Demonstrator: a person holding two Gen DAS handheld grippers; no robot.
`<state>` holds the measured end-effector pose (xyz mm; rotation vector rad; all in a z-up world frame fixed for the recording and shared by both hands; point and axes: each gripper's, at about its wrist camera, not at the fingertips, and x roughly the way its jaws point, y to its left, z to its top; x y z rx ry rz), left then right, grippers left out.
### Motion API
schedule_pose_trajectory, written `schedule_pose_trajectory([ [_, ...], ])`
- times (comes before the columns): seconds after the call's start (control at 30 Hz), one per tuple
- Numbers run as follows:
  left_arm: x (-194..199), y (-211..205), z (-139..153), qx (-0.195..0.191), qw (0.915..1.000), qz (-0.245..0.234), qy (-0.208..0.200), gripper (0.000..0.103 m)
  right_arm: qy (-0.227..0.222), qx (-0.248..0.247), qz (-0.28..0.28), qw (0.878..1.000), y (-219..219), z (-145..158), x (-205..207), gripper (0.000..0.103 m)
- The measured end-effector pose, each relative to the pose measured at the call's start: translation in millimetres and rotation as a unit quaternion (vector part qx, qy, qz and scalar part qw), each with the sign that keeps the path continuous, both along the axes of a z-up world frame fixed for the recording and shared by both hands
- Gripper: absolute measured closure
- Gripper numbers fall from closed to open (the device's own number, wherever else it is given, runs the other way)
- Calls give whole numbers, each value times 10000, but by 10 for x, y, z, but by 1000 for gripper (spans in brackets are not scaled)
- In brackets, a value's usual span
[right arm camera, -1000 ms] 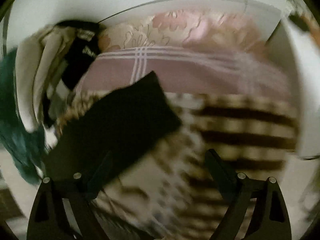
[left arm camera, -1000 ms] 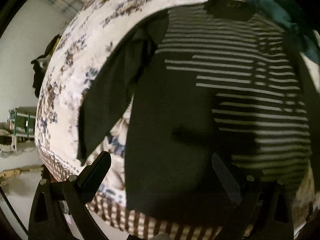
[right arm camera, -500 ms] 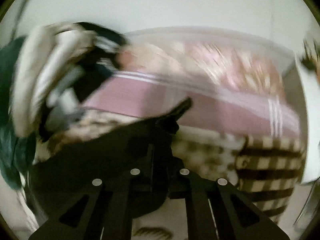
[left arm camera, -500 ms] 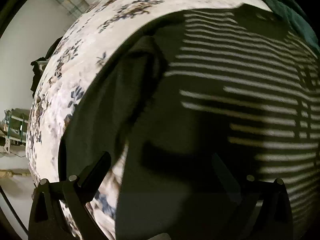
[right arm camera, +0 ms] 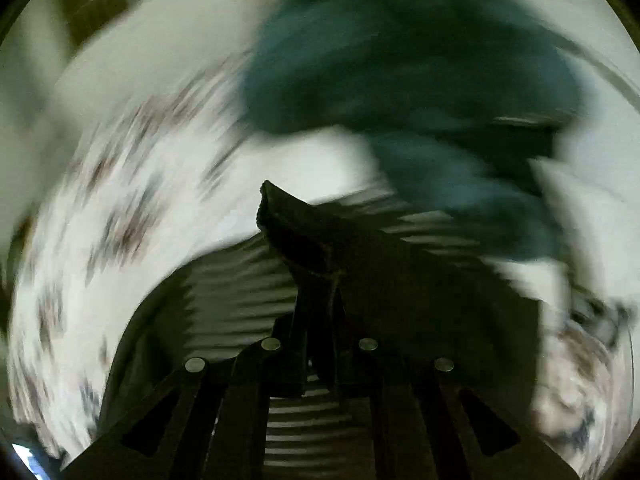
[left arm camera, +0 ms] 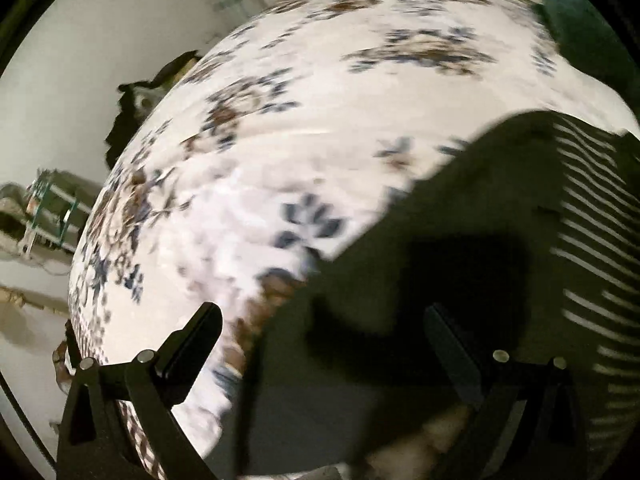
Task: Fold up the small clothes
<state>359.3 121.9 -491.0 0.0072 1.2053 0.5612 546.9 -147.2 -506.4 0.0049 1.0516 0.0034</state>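
teal cloth (right arm camera: pixel 400 60) beside striped garment (right arm camera: pixel 236 300); floral bedspread (left arm camera: pixel 320 120) beneath

A bed (left arm camera: pixel 280 140) with a white floral cover carries a dark striped garment (left arm camera: pixel 500 240) and a teal cloth (right arm camera: pixel 400 60).

The left tool (left arm camera: pixel 324 328) stands wide apart at the bottom of the frame, nothing between its fingers. A dark striped garment (left arm camera: pixel 500 248) fills the lower right, lying on a floral bedspread (left arm camera: pixel 280 128) that covers the blurred centre and upper part
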Motion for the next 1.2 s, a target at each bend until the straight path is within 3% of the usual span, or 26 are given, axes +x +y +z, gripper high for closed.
schedule_pose_trajectory([
  [0.07, -2, 188, -80, -40, 9999, 152, 18, 0, 377, -570, 601, 9959, 760, -526, 153, 95],
  [0.13, -8, 333, -152, -133, 9996, 253, 18, 0, 534, -931, 875, 9904, 1208, -849, 124, 95],
  [0.3, -57, 517, -237, -384, 9988, 295, 35, 0, 865, -1243, 1171, 9815, 1516, -1246, -89, 95],
  [0.4, -213, 663, -151, -638, 9971, 401, -105, 0, 1219, -363, 1156, 9851, 1188, -1144, -224, 77],
  [0.47, -431, 780, -68, -870, 9943, 589, -170, 0, 1375, 270, 877, 9862, 785, -996, -390, 31],
  [0.53, -780, 920, 17, -1147, 9895, 852, -208, 0, 1440, 642, 575, 9858, 317, -854, -682, 27],
  [0.63, -1376, 1080, 44, -1479, 9802, 1315, -93, 0, 1596, 623, 60, 9852, -311, -780, -1166, 25],
  [0.77, -1969, 1218, -169, -2095, 9582, 1945, 102, 0, 1973, 696, -565, 9762, -997, -889, -1701, 24],
  [0.87, -2191, 1304, -498, -2897, 9224, 2550, 149, 0, 2189, 689, -940, 9688, -1325, -1075, -2036, 24],
  [0.93, -2260, 1351, -691, -3426, 8915, 2963, -68, 2, 2285, 674, -1071, 9653, -1439, -1204, -2177, 24],
  [0.97, -2244, 1350, -768, -3662, 8803, 3007, -225, 2, 2305, 686, -1100, 9644, -1458, -1247, -2219, 24],
  [1.0, -2171, 1318, -832, -3647, 8808, 3013, -199, 4, 2327, 703, -1128, 9634, -1475, -1303, -2270, 24],
  [1.03, -2094, 1278, -832, -3580, 8877, 2885, -252, 4, 2347, 691, -1145, 9628, -1486, -1345, -2311, 24],
  [1.07, -2010, 1228, -806, -3472, 8985, 2662, -349, 17, 2352, 681, -1128, 9630, -1490, -1386, -2354, 24],
  [1.1, -1875, 1137, -753, -3133, 9206, 2309, -312, 56, 2356, 672, -1100, 9633, -1483, -1412, -2381, 24],
  [1.13, -1807, 1094, -736, -3018, 9289, 2130, -257, 80, 2363, 655, -1077, 9635, -1472, -1440, -2403, 24],
  [1.17, -1751, 1069, -718, -2971, 9335, 1991, -240, 99, 2372, 662, -1060, 9634, -1467, -1468, -2430, 24],
  [1.2, -1732, 1088, -672, -2922, 9349, 1991, -308, 99, 2367, 686, -1049, 9635, -1466, -1483, -2444, 24],
])
